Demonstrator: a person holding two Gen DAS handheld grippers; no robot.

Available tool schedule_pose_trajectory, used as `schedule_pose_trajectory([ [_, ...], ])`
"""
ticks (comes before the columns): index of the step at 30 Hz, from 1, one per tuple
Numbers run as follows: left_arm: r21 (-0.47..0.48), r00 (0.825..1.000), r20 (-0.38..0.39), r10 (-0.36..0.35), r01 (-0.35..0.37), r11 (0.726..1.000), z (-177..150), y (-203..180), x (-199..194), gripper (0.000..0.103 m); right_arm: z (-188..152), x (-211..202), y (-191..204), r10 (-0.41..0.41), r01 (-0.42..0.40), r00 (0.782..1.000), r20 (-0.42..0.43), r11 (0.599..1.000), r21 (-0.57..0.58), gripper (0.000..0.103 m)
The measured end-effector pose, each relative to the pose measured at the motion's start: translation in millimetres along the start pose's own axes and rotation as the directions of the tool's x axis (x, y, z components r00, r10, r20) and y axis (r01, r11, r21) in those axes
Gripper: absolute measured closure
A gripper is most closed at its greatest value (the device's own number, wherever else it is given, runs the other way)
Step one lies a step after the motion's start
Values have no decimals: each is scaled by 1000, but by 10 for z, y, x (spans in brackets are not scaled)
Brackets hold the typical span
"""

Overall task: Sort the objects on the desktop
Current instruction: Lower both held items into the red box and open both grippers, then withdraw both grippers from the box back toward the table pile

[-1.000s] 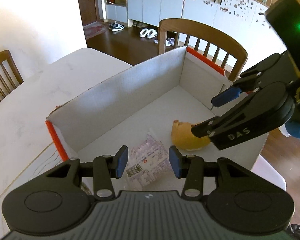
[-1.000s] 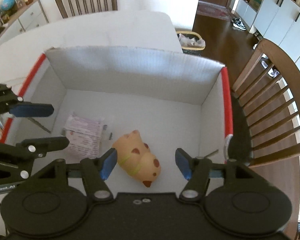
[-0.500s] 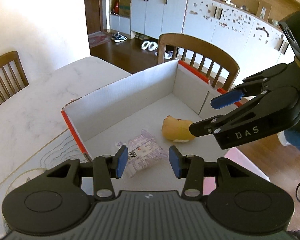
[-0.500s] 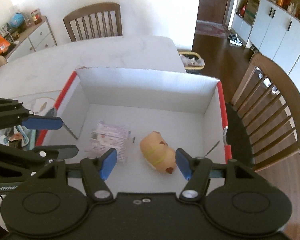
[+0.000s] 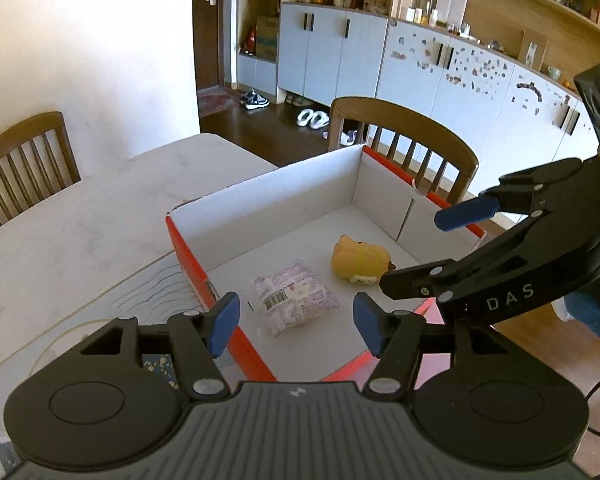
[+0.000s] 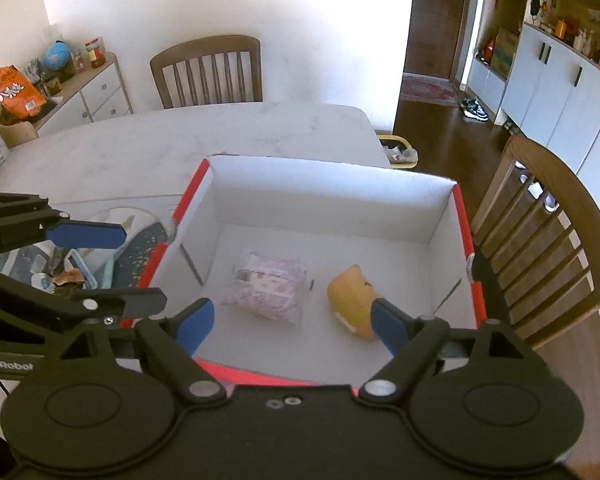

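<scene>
To the left of the left tool (image 6: 100, 264), outside the box (image 6: 332, 188) already holding packet (image 6: 268, 288) and toy (image 6: 352, 300), unsorted clutter (image 6: 66, 266) lay on the worktop (image 6: 180, 136), nearer that tool; both tools' jaws were opening, empty.

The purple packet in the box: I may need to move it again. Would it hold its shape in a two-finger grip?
Probably not: the purple packet looks soft and wrinkled, so it should squash. Its glossy wrap may slip. Lying flat, it seems unlikely to roll.

Both wrist views angled down, sharing box (image 5: 284, 196) interior
</scene>
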State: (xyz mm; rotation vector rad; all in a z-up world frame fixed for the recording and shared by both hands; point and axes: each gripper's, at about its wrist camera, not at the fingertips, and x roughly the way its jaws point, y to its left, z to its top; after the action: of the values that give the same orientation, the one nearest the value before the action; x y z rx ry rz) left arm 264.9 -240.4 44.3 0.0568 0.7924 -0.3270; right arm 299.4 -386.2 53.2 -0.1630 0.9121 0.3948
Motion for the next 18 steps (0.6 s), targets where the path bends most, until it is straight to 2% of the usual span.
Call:
schedule_pose_trajectory([
  [6,-21,1000,22,-7,8,1000,-130,83,-188,36,-68,-45,167,-13,13,1000,8,1000,-8,16],
  [10,-26,999,30,-13,14,1000,-236,107,-333,33,-117,-86,312,17,-17,1000,23,1000,-26,13],
  [12,-31,999,41,-15,16,999,-295,141,-417,26,-126,-101,383,19,-18,999,28,999,-30,12],
  [18,-47,998,64,13,-10,999,-496,299,-670,15,-188,-136,629,25,-23,999,44,999,-27,8],
])
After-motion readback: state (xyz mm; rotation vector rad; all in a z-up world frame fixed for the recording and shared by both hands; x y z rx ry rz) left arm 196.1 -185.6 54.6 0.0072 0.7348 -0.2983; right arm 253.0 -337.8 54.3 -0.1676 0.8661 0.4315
